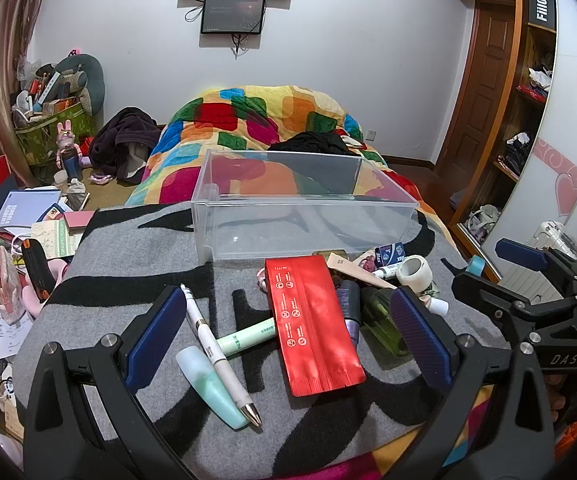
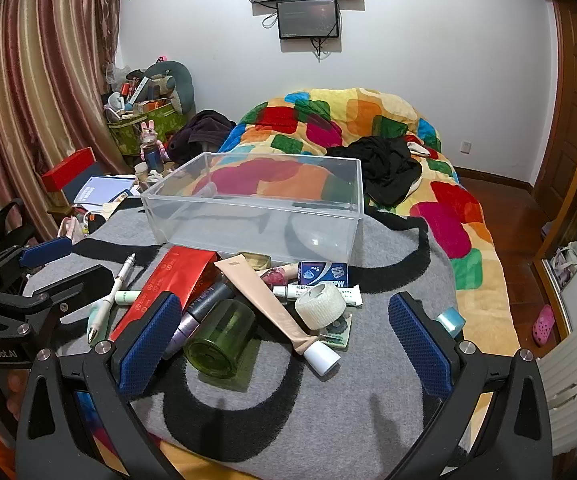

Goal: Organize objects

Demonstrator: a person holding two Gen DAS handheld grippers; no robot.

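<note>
An empty clear plastic bin (image 1: 300, 236) (image 2: 248, 220) stands on a grey and black blanket (image 1: 128, 264) (image 2: 388, 392). In front of it lies a heap of small items: a red pouch (image 1: 312, 320) (image 2: 176, 280), a white pen (image 1: 216, 348) (image 2: 112, 300), a mint tube (image 1: 208, 384), a green jar (image 1: 380, 320) (image 2: 220, 336), a beige tube (image 2: 272, 308) and a white tape roll (image 1: 414, 272) (image 2: 320, 304). My left gripper (image 1: 284, 340) is open above the pen and pouch. My right gripper (image 2: 284, 340) is open around the jar and beige tube, holding nothing.
A bright patchwork duvet (image 1: 264, 120) (image 2: 368, 120) with black clothes (image 2: 388, 164) lies behind the bin. Books and clutter (image 1: 28, 216) crowd the left bedside. A wardrobe (image 1: 528, 120) stands on the right. Each gripper shows at the other view's edge.
</note>
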